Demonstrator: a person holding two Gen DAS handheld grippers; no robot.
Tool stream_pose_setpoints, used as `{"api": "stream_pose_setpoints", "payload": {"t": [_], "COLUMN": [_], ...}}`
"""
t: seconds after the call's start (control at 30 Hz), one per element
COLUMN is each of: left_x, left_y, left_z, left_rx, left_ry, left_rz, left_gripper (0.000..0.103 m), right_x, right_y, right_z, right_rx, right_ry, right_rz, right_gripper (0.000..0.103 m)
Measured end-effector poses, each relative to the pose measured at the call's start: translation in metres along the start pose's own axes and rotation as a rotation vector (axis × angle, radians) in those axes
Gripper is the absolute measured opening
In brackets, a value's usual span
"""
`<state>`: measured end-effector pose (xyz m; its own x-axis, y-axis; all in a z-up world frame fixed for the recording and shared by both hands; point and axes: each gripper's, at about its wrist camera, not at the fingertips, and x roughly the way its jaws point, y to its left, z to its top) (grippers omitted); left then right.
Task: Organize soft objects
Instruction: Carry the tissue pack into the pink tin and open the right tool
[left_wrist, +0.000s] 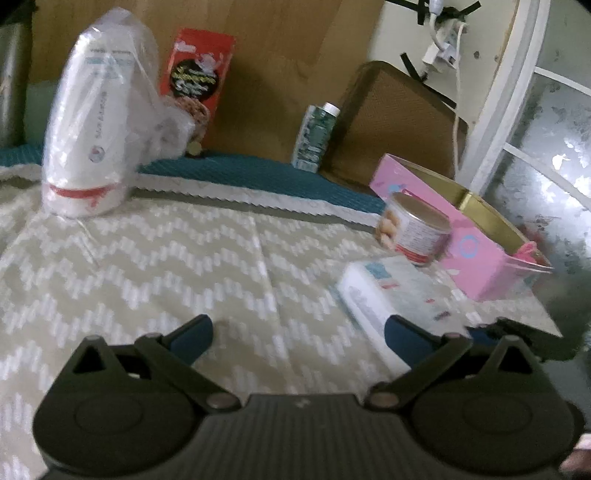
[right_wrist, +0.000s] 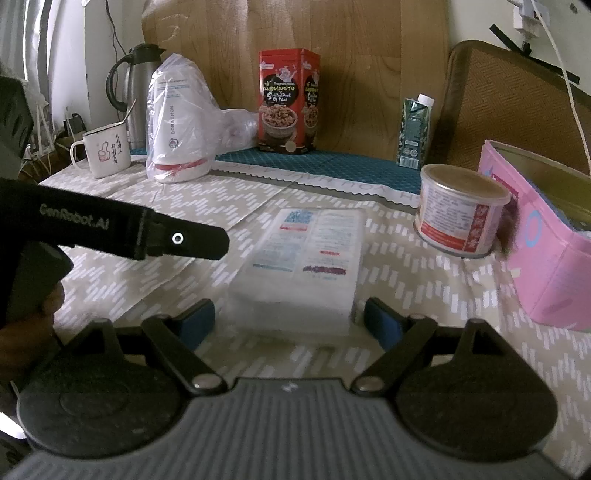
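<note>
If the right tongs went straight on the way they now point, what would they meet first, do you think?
Most likely the flat white tissue pack, which lies on the tablecloth right ahead of the open right tongs, its near end roughly level with the fingertips.

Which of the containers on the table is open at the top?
The pink box at the right edge: its top is open. The red tin, round can and capped carton are closed.

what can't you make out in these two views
- Pink box contents: the right wrist view's edge cuts it off, and its wall hides the inside.
- Tissue pack print: blurred in both views.
- Tissue pack's near corner, left wrist view: hidden behind the left claw.
- Mug contents: hidden by its rim.
</note>
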<state>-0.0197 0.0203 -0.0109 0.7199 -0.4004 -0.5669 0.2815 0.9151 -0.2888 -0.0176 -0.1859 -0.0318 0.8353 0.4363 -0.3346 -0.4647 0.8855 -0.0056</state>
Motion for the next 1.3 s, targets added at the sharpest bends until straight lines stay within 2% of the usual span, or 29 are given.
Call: {"api": "stream_pose_setpoints", "payload": {"t": [0.17,0.33,0.37,0.4,0.43,0.47,0.5,0.57,0.63,0.83,0.93,1.07,1.13,1.27,1.3], "left_x": [0.002,0.012,0.015,0.016,0.018,0.02,0.02,0.019,0.014,0.008,0.024,0.058,0.076,0.125,0.137], "left_y": [-0.014,-0.023,-0.025,-0.028,-0.033,-0.037,-0.04,-0.052,-0.064,-0.115,-0.152,-0.209,-0.234,-0.278,-0.285], "left_z": [0.0,0.002,0.002,0.002,0.002,0.002,0.002,0.003,0.005,0.036,0.055,0.074,0.081,0.101,0.103], "left_rx": [-0.033,-0.067,-0.066,-0.058,-0.046,-0.035,-0.027,0.014,0.049,0.158,0.213,0.306,0.334,0.348,0.352], "left_ry": [0.05,0.092,0.095,0.095,0.101,0.109,0.12,0.112,0.089,0.013,0.014,0.015,0.018,0.035,0.033], "left_rz": [-0.098,-0.163,-0.164,-0.16,-0.161,-0.172,-0.183,-0.152,-0.156,-0.218,-0.275,-0.314,-0.322,-0.311,-0.292], "left_gripper": [0.103,0.103,0.103,0.101,0.098,0.084,0.078,0.073,0.073,0.073,0.076,0.077,0.08,0.103,0.103], "right_x": [-0.003,-0.006,-0.006,-0.007,-0.009,-0.01,-0.012,-0.017,-0.024,-0.059,-0.077,-0.093,-0.097,-0.095,-0.089], "right_y": [0.004,0.005,0.005,0.006,0.006,0.008,0.01,0.014,0.016,-0.002,-0.025,-0.069,-0.095,-0.151,-0.166], "right_z": [-0.005,-0.006,-0.007,-0.007,-0.008,-0.009,-0.011,-0.013,-0.016,-0.012,-0.007,0.0,0.004,0.022,0.029], "right_rx": [-0.017,-0.017,-0.019,-0.024,-0.03,-0.034,-0.042,-0.062,-0.086,-0.088,-0.058,-0.026,-0.005,0.078,0.099], "right_ry": [-0.006,-0.009,-0.01,-0.018,-0.027,-0.033,-0.04,-0.058,-0.093,-0.248,-0.303,-0.336,-0.333,-0.306,-0.299], "right_rz": [0.007,0.019,0.023,0.028,0.039,0.043,0.04,0.029,-0.005,-0.097,-0.167,-0.276,-0.324,-0.354,-0.367], "right_gripper": [0.09,0.089,0.085,0.074,0.069,0.063,0.059,0.056,0.055,0.056,0.056,0.056,0.057,0.058,0.06]}}
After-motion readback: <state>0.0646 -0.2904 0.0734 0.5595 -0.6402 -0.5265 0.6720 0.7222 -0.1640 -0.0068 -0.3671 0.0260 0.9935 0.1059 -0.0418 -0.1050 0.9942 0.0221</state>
